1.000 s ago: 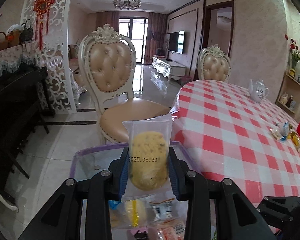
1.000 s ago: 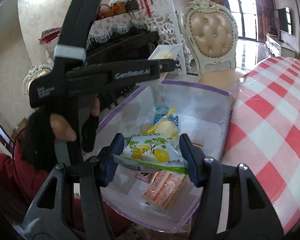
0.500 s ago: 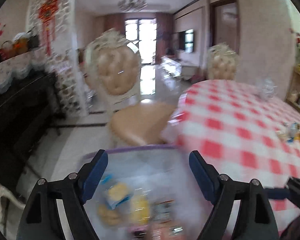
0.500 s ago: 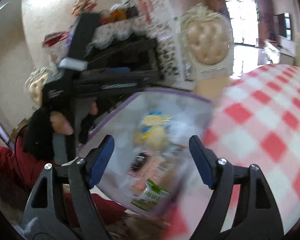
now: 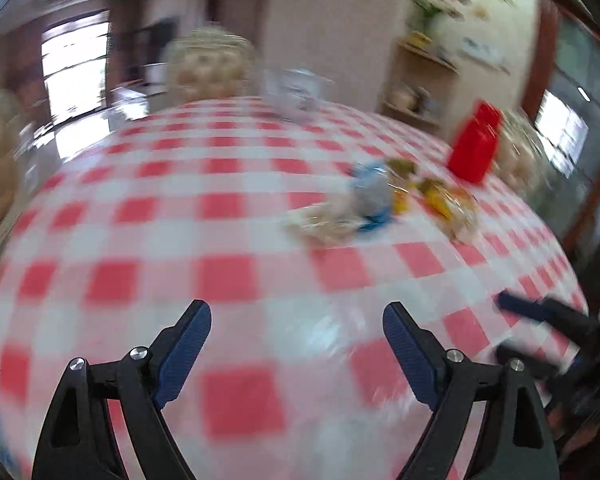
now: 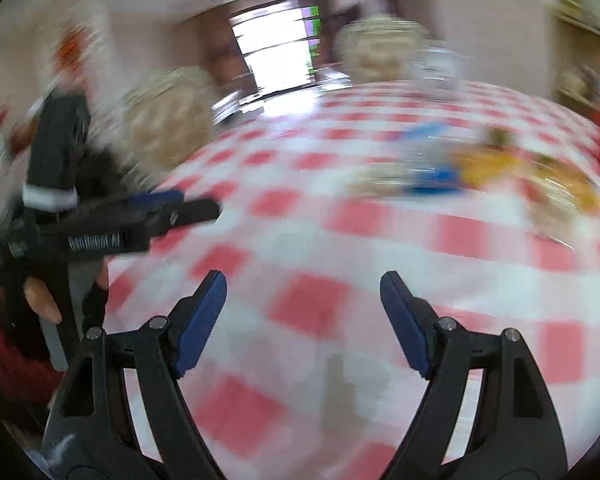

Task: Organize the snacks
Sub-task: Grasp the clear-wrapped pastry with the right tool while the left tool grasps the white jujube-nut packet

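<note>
Both views are smeared by motion. A small pile of wrapped snacks (image 5: 380,204) lies on the red-and-white checked tablecloth (image 5: 228,208), ahead and right of my left gripper (image 5: 297,306). Its jaws are opening, with nothing between them, over bare cloth. In the right wrist view the same pile of snacks (image 6: 472,172) sits ahead to the right. My right gripper (image 6: 302,276) is open and holds nothing above the checked cloth (image 6: 312,304). The snack box is out of view.
A red container (image 5: 476,148) stands just behind the snacks and a white teapot (image 5: 296,92) sits at the far edge. Padded chairs (image 5: 208,68) ring the table. A person's hand (image 6: 40,296) holds the left tool at the left of the right wrist view.
Both grippers let go of their snack packets over the box and opened. Both then swung right, away from the box and out over the table toward the snack pile.
</note>
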### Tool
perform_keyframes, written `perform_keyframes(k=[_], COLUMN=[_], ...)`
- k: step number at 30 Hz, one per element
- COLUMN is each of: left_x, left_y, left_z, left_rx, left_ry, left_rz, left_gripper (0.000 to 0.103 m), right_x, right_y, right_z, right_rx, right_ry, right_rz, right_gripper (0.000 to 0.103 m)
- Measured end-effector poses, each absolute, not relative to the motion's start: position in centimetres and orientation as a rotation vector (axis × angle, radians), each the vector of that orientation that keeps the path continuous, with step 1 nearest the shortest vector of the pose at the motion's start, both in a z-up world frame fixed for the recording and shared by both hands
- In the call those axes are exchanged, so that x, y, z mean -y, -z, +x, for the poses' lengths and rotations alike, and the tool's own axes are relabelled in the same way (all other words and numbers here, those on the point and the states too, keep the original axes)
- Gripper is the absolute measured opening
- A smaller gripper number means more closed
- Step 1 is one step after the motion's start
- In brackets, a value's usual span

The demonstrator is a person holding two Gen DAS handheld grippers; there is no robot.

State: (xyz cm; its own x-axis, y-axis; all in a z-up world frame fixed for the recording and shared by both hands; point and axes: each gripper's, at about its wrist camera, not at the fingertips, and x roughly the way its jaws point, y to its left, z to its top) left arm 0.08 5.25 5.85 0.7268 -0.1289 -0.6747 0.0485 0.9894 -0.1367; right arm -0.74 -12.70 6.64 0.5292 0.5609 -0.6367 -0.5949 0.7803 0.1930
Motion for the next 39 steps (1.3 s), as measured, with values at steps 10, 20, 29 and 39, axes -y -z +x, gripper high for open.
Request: perform_keyframes(k=[10, 20, 29, 39], left_x=[-0.4, -0.2, 1.2, 4.7], left_y=[-3.2, -0.7, -2.0, -3.0], left_z=[12.7, 17.5, 10.9, 6.8], left_rx=[-0.861, -0.946, -0.910, -0.846], left_ry=[0.340, 0.504, 0.496, 0.326], left_rz=[0.266, 0.265, 0.136, -0.221], left_gripper=[0.089, 0.080, 0.046, 0.046], right_x=[24.9, 26.6, 27.1, 25.1], right_y=[-7.0, -7.6, -6.2, -4.9], right_z=[4.6, 3.4, 5.3, 13.0], right_rx=[-0.810, -0.787, -0.809, -0.874], right_ry=[-0.488, -0.490, -0.400, -0.231], right_rz=[0.297, 0.344, 0.305, 0.130], right_gripper=[0.082, 0.082, 0.082, 0.081])
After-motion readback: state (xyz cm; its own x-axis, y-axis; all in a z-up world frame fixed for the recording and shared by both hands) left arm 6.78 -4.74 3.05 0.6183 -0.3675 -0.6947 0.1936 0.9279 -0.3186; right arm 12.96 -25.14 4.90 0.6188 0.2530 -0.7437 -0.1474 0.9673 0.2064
